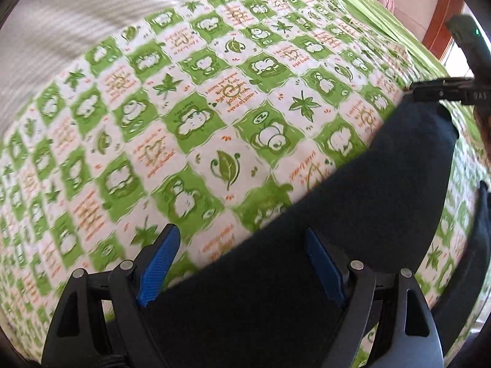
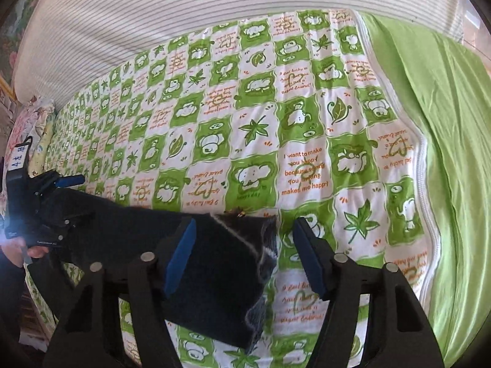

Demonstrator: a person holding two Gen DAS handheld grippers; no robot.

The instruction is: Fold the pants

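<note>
Dark navy pants [image 1: 353,214] lie as a long band on a green-and-white patterned bedspread [image 1: 184,116]. In the left wrist view my left gripper [image 1: 242,263] is open, its blue pads wide apart over the near end of the band. The right gripper [image 1: 429,90] shows at the band's far end. In the right wrist view my right gripper [image 2: 245,257] is open above the pants' frayed hem end [image 2: 221,263]. The left gripper [image 2: 46,202] is at the far left on the other end of the pants.
A striped white bolster or pillow [image 2: 184,24] runs along the far side of the bed. A plain lime-green sheet [image 2: 445,153] covers the right part. A floral pillow [image 2: 27,122] lies at the far left. Wooden furniture [image 1: 435,21] stands beyond the bed.
</note>
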